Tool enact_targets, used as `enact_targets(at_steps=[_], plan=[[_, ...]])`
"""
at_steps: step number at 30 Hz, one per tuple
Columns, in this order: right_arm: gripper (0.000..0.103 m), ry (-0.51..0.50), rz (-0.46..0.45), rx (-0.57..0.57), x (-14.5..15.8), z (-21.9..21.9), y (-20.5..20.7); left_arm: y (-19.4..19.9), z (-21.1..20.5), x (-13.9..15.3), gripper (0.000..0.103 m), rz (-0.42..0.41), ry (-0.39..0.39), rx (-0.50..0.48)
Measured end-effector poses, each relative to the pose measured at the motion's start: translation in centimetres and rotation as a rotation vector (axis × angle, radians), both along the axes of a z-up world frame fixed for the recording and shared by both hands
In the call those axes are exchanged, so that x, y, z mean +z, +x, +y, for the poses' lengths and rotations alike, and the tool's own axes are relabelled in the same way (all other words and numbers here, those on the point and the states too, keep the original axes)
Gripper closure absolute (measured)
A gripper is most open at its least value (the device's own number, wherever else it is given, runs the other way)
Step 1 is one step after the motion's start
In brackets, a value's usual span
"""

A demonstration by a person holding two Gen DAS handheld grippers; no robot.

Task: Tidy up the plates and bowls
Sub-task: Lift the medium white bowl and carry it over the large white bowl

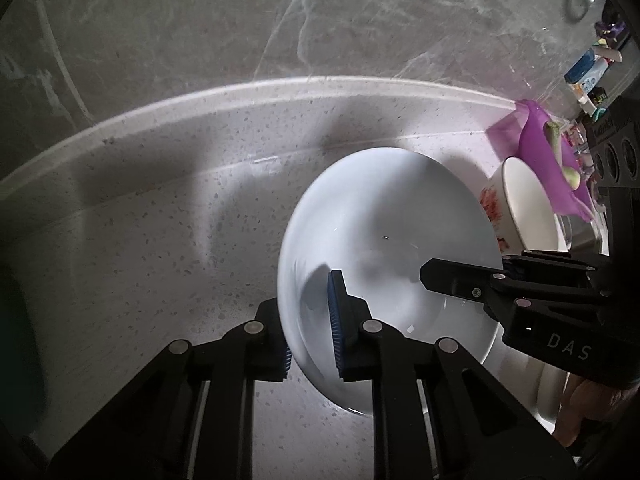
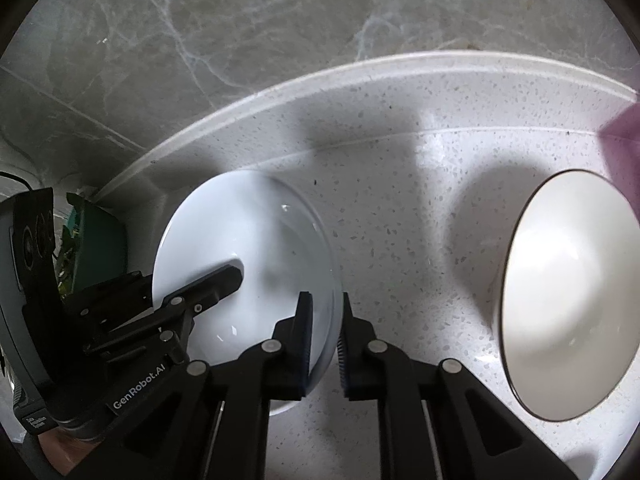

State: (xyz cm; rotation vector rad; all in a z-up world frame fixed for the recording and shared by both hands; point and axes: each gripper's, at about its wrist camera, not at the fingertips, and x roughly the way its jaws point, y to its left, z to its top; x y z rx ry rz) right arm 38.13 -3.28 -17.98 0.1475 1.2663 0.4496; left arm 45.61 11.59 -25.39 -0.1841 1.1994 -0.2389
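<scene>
White and glossy, the plate [image 1: 384, 240] fills the centre of the left wrist view and the lower left of the right wrist view, resting on the speckled countertop [image 1: 168, 200]. Both claws are clamped on its rim from opposite sides. The left gripper [image 1: 312, 332] has its blue pads closed on the near left edge, one finger inside the plate and one outside. The right gripper [image 2: 324, 344] pinches the plate's right edge in the same way, one pad over the inner surface and the other under the rim. A cream bowl with a dark rim [image 2: 568, 296] sits at the right of the right wrist view, apart from the plate. A purple cloth [image 1: 540, 136] lies at the upper right beyond it. Grey marbled wall [image 1: 240, 20] rises behind the counter.
</scene>
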Motion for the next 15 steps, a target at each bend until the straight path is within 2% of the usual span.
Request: enact_targets(at_steps=[8, 15], plan=[[0.090, 0.047, -0.061, -0.017, 4.3, -2.2, -3.3, -3.6, -1.7, 5.4, 0.089, -0.055, -0.011, -0.015], [0.090, 0.062, -0.134, -0.061, 8.4, -6.3, -9.2, -8.8, -5.6, 10.2, 0.089, -0.119, -0.033, -0.070]])
